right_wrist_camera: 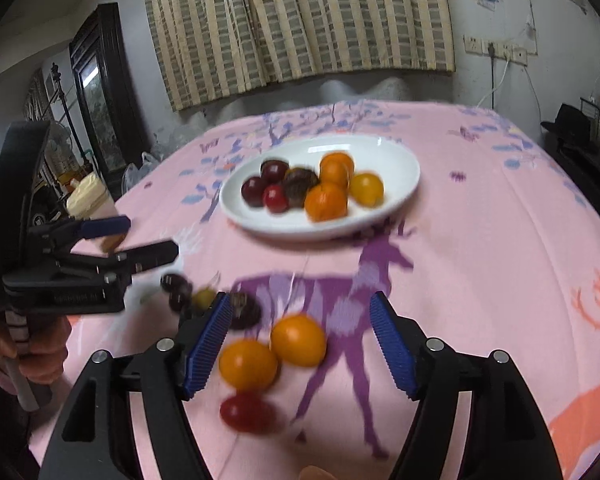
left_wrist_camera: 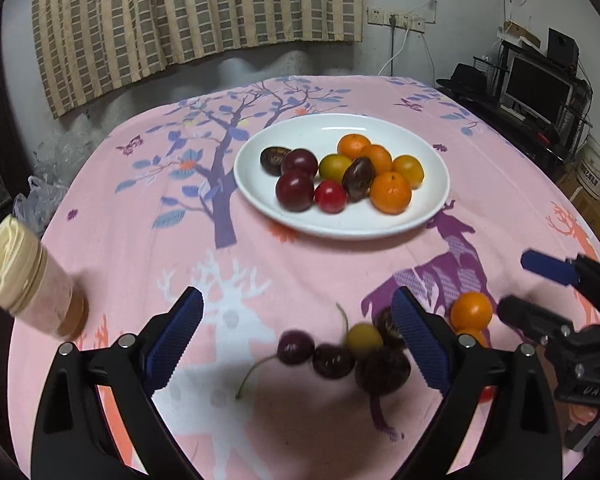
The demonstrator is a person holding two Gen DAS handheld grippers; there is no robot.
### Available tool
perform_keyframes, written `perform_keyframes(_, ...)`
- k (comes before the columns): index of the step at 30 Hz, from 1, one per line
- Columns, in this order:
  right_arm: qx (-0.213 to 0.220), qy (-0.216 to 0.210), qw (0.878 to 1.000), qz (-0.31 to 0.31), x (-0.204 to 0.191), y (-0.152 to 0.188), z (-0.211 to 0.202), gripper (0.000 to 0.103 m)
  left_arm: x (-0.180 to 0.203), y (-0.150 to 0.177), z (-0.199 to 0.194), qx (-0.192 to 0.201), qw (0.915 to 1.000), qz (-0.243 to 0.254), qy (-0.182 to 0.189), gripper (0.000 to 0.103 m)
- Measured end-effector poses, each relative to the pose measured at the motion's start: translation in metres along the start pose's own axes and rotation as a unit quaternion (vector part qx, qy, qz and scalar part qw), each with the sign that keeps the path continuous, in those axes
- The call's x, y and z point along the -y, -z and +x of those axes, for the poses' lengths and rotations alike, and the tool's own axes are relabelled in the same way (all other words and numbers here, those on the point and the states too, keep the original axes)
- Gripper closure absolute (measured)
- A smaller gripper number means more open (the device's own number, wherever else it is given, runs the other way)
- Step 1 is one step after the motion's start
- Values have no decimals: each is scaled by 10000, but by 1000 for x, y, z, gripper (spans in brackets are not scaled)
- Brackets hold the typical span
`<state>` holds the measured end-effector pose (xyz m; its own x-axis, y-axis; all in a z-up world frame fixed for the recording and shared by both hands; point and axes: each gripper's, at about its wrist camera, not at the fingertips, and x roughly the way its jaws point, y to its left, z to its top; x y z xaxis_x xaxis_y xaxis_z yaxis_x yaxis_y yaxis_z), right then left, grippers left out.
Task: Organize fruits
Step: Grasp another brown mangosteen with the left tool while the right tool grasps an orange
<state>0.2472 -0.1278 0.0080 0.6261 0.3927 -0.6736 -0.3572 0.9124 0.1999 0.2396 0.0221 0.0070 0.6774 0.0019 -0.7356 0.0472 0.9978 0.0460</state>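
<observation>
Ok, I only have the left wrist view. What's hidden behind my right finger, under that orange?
Observer: A near orange, touching the far orange you can see. Both lie on the cloth.
Operator: Anything else down there?
Observer: A red fruit, just nearer the camera than the near orange.
Operator: Is the right gripper holding any of them?
Observer: No. The right gripper is wide open, and both oranges lie loose between its fingers.
</observation>
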Motion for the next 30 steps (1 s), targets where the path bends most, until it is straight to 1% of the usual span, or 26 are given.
perform_keyframes(3,-111,-20,9999,-45,-5,12,-2,31,-8,16,3,-129,9998,-147,73,10)
perform_keyframes(5,-253,-87,9995,-163,-10,19,0,31,-16,22,6,-192,9995,-259,-29,10)
perform_keyframes(7,-302,-105,9991,-272,-14,22,0,31,-26,28,6,-245,9989,-391,-93,10)
perform_keyframes(11,-410,-145,9983,-395,-20,24,4,32,-38,33,2,-220,9978,-618,-84,10)
perform_keyframes(14,-464,-244,9978,-410,-22,24,5,40,-38,33,0,-204,9979,-609,-36,10)
perform_keyframes(15,-532,-383,9971,-387,-22,25,6,44,-37,33,0,-209,9981,-583,-16,10)
perform_keyframes(17,-636,-582,9957,-352,-23,25,9,49,-34,33,0,-229,9983,-536,7,10)
perform_keyframes(18,-692,-600,9951,-368,-25,25,11,49,-32,34,0,-241,9984,-518,28,10)
perform_keyframes(21,-848,-611,9938,-384,-29,26,19,52,-27,34,0,-274,9985,-466,116,10)
perform_keyframes(25,-949,-539,9934,-362,-33,25,29,53,-20,36,0,-277,9989,-350,135,10)
perform_keyframes(27,-1025,-479,9931,-323,-33,25,34,58,-19,36,1,-288,9990,-320,153,10)
perform_keyframes(29,-993,-407,9938,-307,-32,25,35,64,-18,37,1,-292,9990,-316,157,10)
perform_keyframes(30,-987,-416,9938,-293,-31,24,36,64,-17,37,1,-296,9990,-312,157,10)
